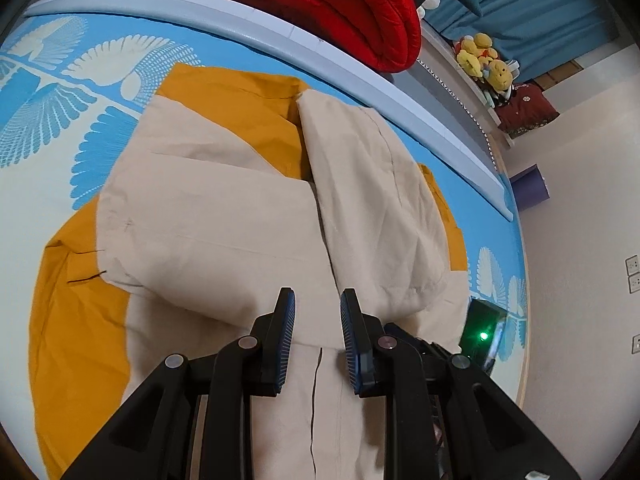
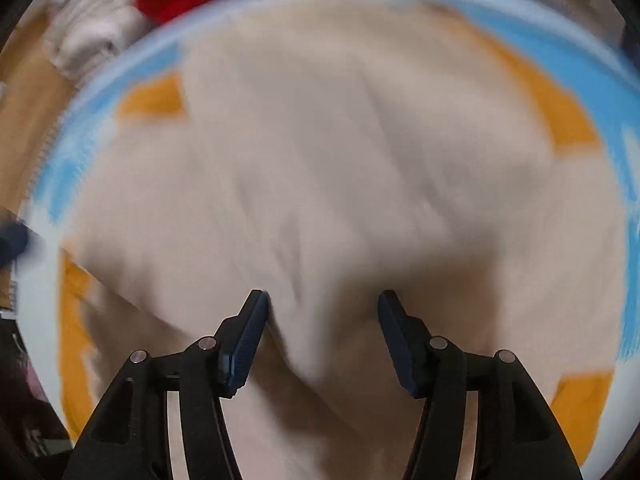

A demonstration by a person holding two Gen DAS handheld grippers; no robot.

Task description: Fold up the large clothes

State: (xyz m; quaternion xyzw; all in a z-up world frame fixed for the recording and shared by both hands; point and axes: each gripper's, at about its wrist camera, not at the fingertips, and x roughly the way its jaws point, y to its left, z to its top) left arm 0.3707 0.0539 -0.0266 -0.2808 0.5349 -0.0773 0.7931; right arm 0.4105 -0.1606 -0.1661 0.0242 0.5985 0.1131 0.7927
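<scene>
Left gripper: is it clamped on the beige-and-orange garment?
No: the left gripper is open, its fingers hovering apart above the garment, with no cloth between them.

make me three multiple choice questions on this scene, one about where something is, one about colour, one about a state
1. Where does the red blanket lie?
A. beyond the far edge of the mat
B. on top of the jacket
C. between the left tongs

2. Which two colours make up the jacket?
A. green and white
B. beige and mustard yellow
C. black and pink

3. How do the left tongs stand?
A. shut on a sleeve
B. open, holding nothing
C. shut on the blanket

Answers:
1 A, the left wrist view shows it behind the pale rim of the blue patterned mat.
2 B, beige panels sit over mustard yellow parts in both views.
3 B, a gap shows between the jaws with the cloth lying beneath. The right tongs are open too, though that view is blurred.
</scene>
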